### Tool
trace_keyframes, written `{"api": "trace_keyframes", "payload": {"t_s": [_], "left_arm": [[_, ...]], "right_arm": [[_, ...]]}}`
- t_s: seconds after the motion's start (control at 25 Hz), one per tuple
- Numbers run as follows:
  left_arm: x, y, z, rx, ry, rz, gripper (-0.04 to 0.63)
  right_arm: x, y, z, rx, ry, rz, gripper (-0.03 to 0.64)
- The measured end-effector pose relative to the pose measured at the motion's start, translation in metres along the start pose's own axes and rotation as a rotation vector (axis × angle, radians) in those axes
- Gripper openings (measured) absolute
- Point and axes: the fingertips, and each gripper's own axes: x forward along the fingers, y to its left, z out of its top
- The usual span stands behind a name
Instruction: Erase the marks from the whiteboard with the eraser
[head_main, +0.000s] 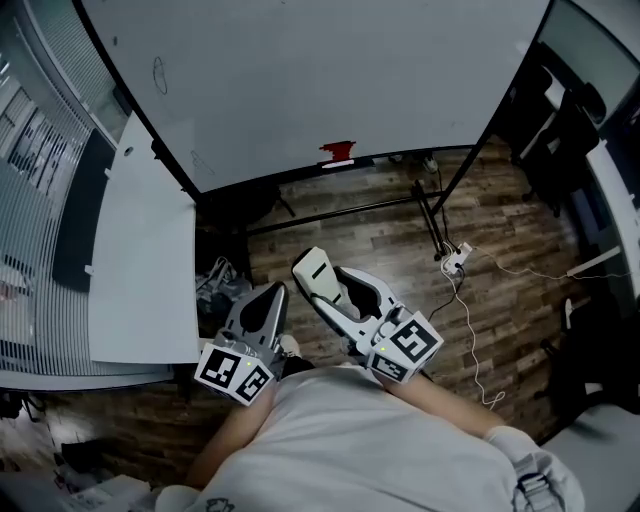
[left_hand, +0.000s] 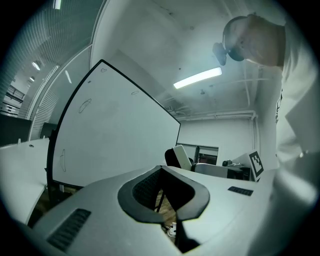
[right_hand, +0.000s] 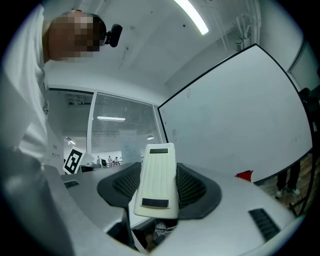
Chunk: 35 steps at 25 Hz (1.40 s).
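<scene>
The whiteboard (head_main: 320, 80) fills the top of the head view, with a small oval mark (head_main: 160, 70) near its left edge and a fainter one below it. A red object (head_main: 337, 152) rests on its bottom ledge. My right gripper (head_main: 335, 295) is shut on the cream eraser (head_main: 314, 270), held low near the person's body and well short of the board. In the right gripper view the eraser (right_hand: 157, 180) stands upright between the jaws, with the whiteboard (right_hand: 240, 125) behind it. My left gripper (head_main: 268, 300) is shut and holds nothing. Its view shows the whiteboard (left_hand: 115, 135) with faint marks (left_hand: 85, 105).
A white desk panel (head_main: 140, 260) stands at the left beside a glass wall with blinds. The board's black stand legs (head_main: 432, 212) rest on the wood floor, with a power strip and cables (head_main: 455, 260) beside them. Dark chairs (head_main: 560, 140) stand at the right.
</scene>
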Motion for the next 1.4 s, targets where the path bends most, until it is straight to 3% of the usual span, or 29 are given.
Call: {"api": "trace_keyframes", "payload": {"t_s": [0.68, 1.0, 1.4], "left_arm": [[0.021, 0.135, 0.045, 0.011, 0.054, -0.149, 0.006], [0.027, 0.157, 0.041, -0.021, 0.075, -0.195, 0.006], [0.07, 0.161, 0.041, -0.026, 0.072, -0.195, 0.006]], "right_arm": [[0.147, -0.011, 0.003, 0.025, -0.043, -0.119, 0.232], [0.172, -0.009, -0.009, -0.002, 0.002, -0.156, 0.232], [0.176, -0.057, 0.0, 0.022, -0.004, -0.154, 0.232]]}}
